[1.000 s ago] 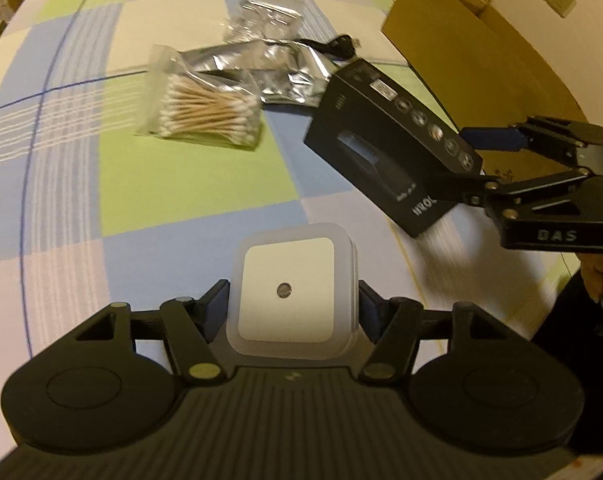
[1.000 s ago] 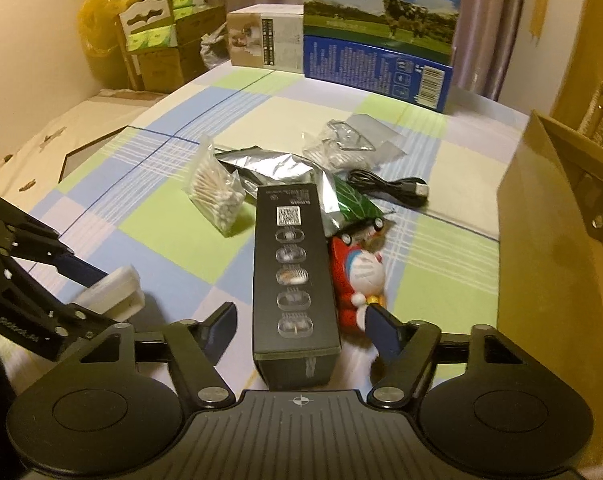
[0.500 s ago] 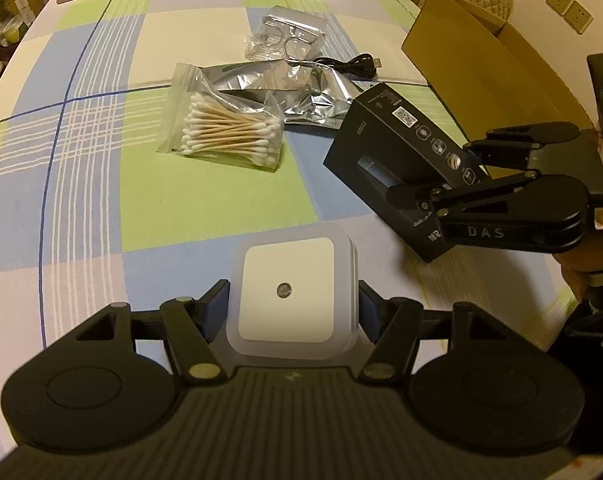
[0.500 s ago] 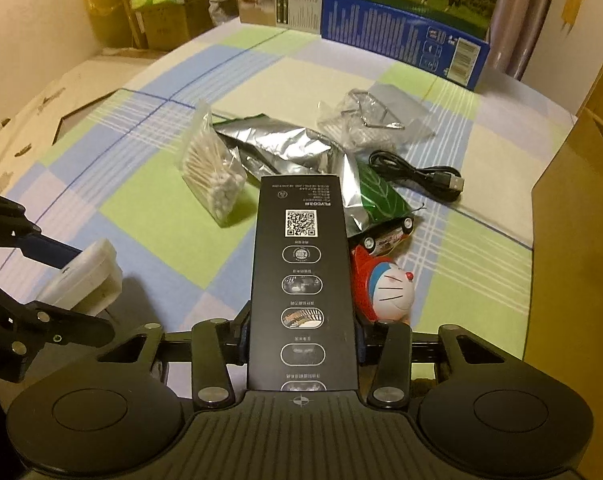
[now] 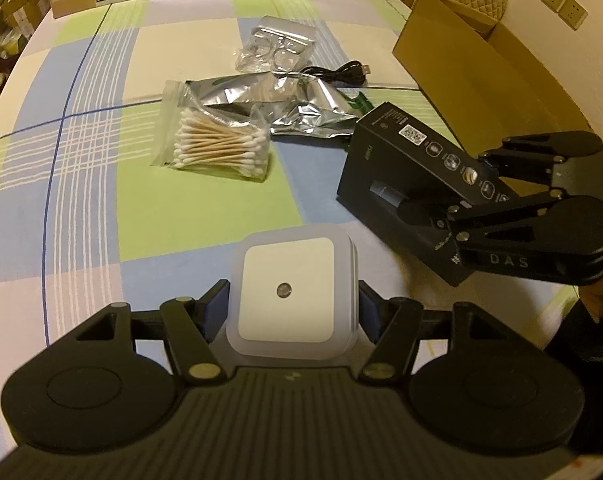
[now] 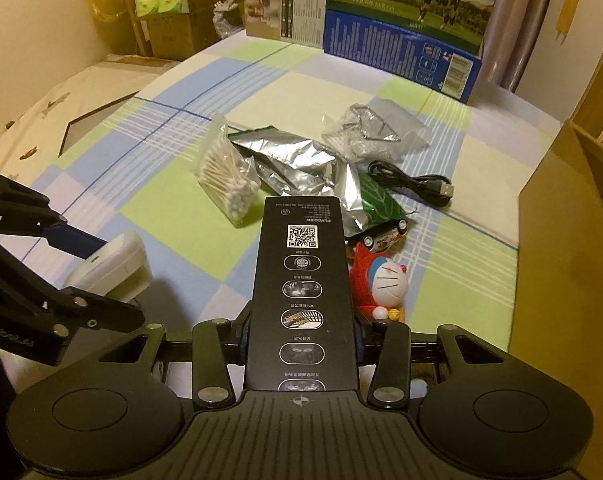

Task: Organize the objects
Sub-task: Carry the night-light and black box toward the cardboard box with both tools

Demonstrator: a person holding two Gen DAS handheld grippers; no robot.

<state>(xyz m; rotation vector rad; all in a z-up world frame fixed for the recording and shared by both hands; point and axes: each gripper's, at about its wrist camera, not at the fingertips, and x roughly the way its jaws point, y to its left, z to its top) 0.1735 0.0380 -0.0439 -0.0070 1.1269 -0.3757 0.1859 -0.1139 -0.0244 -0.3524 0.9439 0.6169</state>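
The left gripper (image 5: pixel 293 304) is clamped on a white square night light (image 5: pixel 291 292), its blue pads pressed against both sides; a small round sensor sits in the middle of the light's face. The right gripper (image 6: pixel 301 336) has just been closing, and its jaws now grip a long black box (image 6: pixel 303 280) by its narrow sides. In the left wrist view the box's far end appears to rest near the checked cloth (image 5: pixel 81 208), though contact there is hard to judge.

The box's top bears a QR code under a line of small print too fine to read, then a column of 5 oval icons with tiny captions. The right gripper's arm is lettered "DAS" in the left wrist view.

Just beside the box on the right lies a red and blue cat-robot toy (image 6: pixel 381 284), with a small toy car (image 6: pixel 385 236) behind it. Farther back sit a zip bag of cotton swabs (image 5: pixel 217 146), crumpled silver foil pouches (image 6: pixel 289 164), a clear bag holding metal rings (image 6: pixel 369 132) and a black USB cable (image 6: pixel 413 184). At the cloth's far edge stand a blue carton marked "PURE MILK" (image 6: pixel 405 32) with a cow pictured, and a smaller beige carton (image 6: pixel 285 12). An open cardboard box (image 5: pixel 481 80) stands to the right.
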